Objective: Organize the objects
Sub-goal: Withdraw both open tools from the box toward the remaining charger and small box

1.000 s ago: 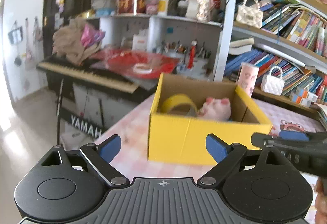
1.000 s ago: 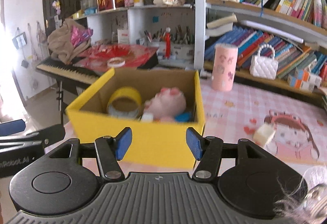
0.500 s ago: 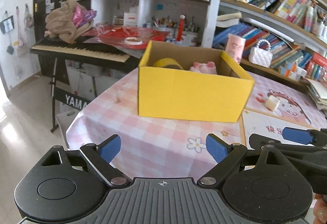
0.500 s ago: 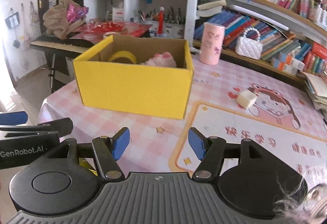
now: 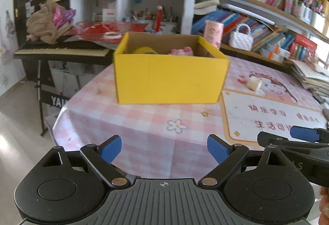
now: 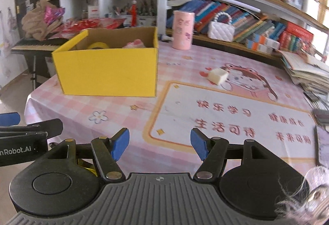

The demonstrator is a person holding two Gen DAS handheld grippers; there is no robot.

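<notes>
A yellow cardboard box [image 5: 170,79] [image 6: 107,73] stands on the pink checked tablecloth, holding a yellow tape roll [image 6: 98,45] and a pink plush toy [image 5: 182,51]. A pale cube [image 6: 218,76] [image 5: 254,83] lies on the cartoon mat, right of the box. My left gripper [image 5: 163,149] is open and empty, well in front of the box over the table's near edge. My right gripper [image 6: 160,143] has nothing between its blue pads, and its jaws are opening; it hovers over the mat's near edge.
A pink cup [image 6: 183,28] stands behind the box. Stacked books [image 6: 306,75] lie at the table's right edge, and a dark flat item [image 6: 321,149] lies near right. Bookshelves [image 6: 257,9] fill the back; a keyboard piano [image 5: 61,50] stands left of the table.
Both grippers have pulled back from the box, which now looks smaller and farther off. The right gripper's jaws have spread wider. More of the tablecloth and mat shows.
</notes>
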